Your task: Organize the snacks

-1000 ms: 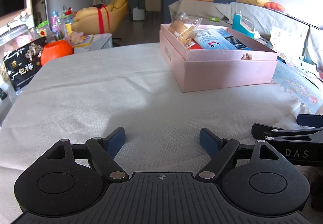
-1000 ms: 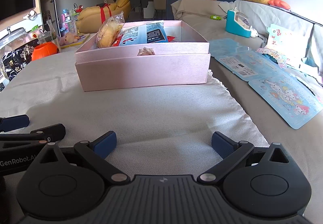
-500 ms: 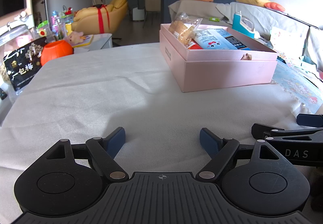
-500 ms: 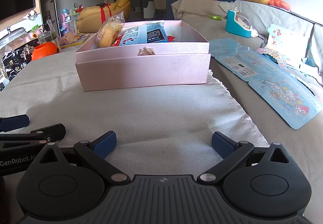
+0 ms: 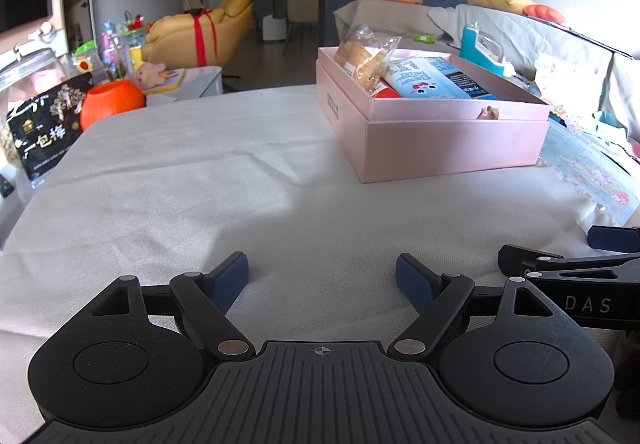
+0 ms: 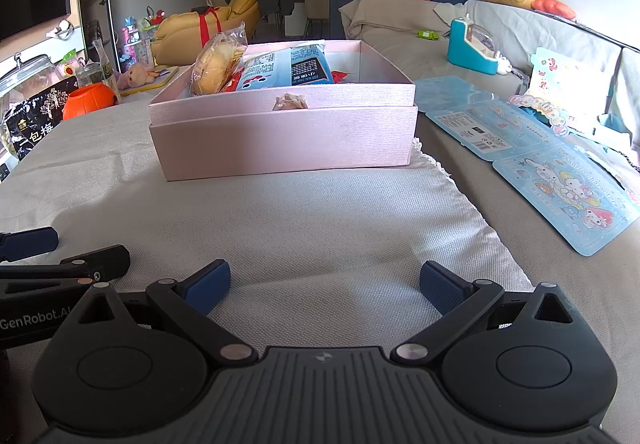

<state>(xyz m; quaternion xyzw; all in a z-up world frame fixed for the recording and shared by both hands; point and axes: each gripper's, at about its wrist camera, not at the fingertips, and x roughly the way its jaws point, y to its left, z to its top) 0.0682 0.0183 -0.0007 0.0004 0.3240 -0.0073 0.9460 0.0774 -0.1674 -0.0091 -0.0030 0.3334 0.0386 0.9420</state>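
A wide table draped in a pale woven cloth [image 5: 208, 196] fills most of both views. Toward its far side a pink box [image 6: 280, 140] is set, lid off, well apart from both grippers; in the left wrist view it [image 5: 452, 140] is seen to the right of centre. Inside the box a blue snack packet [image 6: 288, 70] is laid flat, with a clear-wrapped bun [image 6: 216, 64] propped against the left wall and a red wrapper [image 6: 232, 83] partly hidden between them. A small crumpled beige item [image 6: 290, 102] is seen just over the near rim; what it is cannot be told.

Off the cloth to the right, blue cartoon packaging cards [image 6: 560, 184] are spread on a grey surface. At the left edge a black snack bag with white characters [image 5: 44, 128] is stood beside an orange pumpkin-shaped pot [image 5: 110, 102].

The left gripper [image 5: 322, 276] is held low over the cloth with its blue-padded fingers spread wide and nothing between them. The right gripper [image 6: 322, 282] is held likewise beside it, fingers apart and empty.
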